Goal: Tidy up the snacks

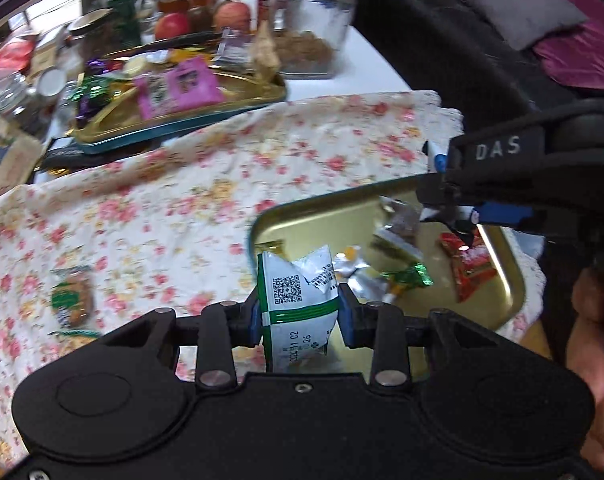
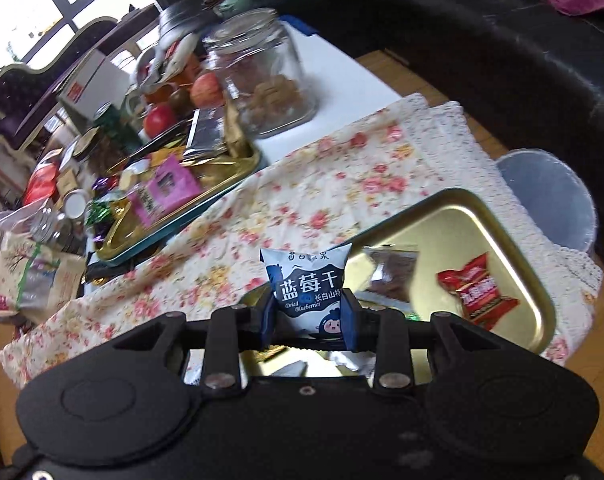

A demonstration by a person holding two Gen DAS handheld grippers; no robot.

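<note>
Left claw: my left gripper (image 1: 300, 314) is clamped on a green-and-white packet (image 1: 298, 300), blue pads pressing both its sides.
Green-and-white packet: white foil pillow pack, green band across the middle, green strip down one edge, a QR code and fine print on the upper half, a printed date code below the band; top seal crumpled. I hold it upright, just above the near left corner of the gold tin tray (image 1: 513, 280).
Right claw: my right gripper (image 2: 309, 314) grips a blueberry packet (image 2: 307, 284) by its lower sides.
Blueberry packet: small pillow pack, pale top, dark blue centre panel with large white Chinese characters, "Dried Blueberries" in script beneath, a cartoon face at the bottom. I hold it upright, over the tray's near left edge.
Gold tin tray: shallow, rounded corners, mirror-bright floor; it sits on the floral tablecloth (image 1: 162, 200).
Tray contents: red wrapped sweet (image 2: 477, 288) towards the right side, brown-filled clear packet (image 2: 393, 272) beside the blueberry packet, a green foil piece (image 1: 411, 274) and silver wrappers near the middle.
Loose item: one packaged biscuit (image 1: 72, 298) lying on the cloth, well left of the tray.
Far side: a second tray (image 1: 174, 120) heaped with mixed snacks, a glass jar (image 1: 313, 28), apples (image 1: 172, 26).
</note>
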